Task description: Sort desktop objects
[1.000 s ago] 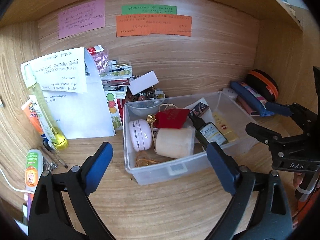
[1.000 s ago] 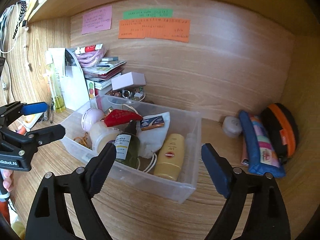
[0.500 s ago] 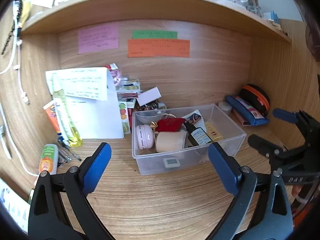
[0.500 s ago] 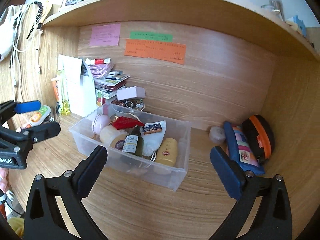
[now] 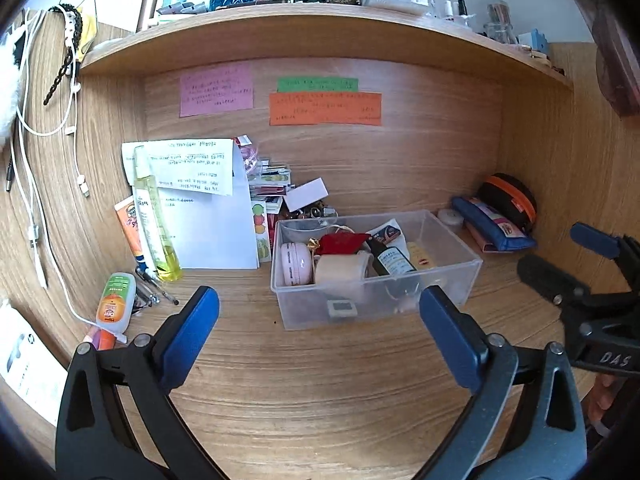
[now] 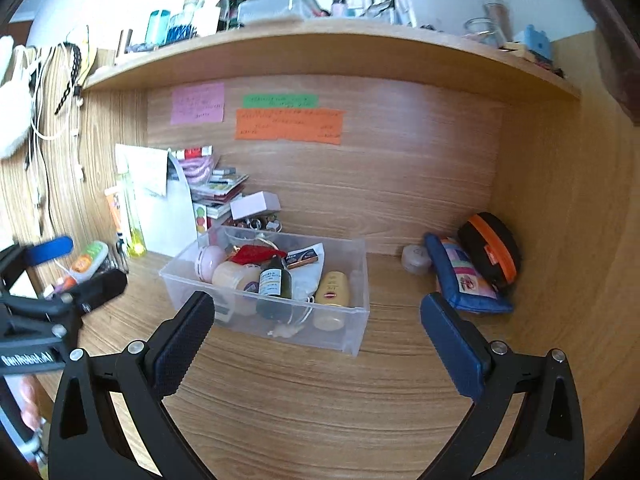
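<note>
In the left wrist view our left claw [image 5: 318,322] gapes wide and empty before the clear bin [image 5: 374,304] mid-desk [image 5: 320,392]; loose pens [image 5: 158,300] could roll. In the right wrist view our right claw [image 6: 316,334] is equally wide; a careless reach could shove the bin or topple its dark bottle [image 6: 274,286].

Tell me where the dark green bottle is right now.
The dark green bottle lies inside the clear plastic bin near its middle, between the cream jar and the yellow tube; the left wrist view also shows it there.
</note>
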The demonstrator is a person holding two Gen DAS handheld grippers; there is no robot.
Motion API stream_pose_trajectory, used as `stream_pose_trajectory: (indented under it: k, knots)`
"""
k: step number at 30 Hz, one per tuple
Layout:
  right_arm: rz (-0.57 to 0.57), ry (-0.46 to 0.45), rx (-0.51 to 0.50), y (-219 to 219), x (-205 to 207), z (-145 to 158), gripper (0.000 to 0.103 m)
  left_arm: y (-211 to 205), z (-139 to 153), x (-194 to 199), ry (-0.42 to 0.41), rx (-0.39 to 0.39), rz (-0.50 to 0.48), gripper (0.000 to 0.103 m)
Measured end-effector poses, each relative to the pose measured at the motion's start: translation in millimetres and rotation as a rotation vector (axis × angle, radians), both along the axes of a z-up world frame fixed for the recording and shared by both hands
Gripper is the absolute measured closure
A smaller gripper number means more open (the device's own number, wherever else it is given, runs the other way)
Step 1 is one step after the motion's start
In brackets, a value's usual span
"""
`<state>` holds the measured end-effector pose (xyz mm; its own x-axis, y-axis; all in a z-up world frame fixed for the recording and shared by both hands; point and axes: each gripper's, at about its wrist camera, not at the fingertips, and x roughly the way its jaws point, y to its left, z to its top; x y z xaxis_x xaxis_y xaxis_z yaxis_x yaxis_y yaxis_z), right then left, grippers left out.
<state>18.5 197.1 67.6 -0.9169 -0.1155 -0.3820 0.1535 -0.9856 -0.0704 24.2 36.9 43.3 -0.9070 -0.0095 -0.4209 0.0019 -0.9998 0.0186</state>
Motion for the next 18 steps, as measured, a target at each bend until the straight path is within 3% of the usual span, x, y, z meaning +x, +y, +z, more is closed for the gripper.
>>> stream_pose_trajectory:
  k: [18]
  knots:
    - [-0.024, -0.031, 0.009, 0.6, 5.0, -16.3, 0.0, 4.2, -5.3, 3.4, 0.03, 0.016, 0.016, 0.001]
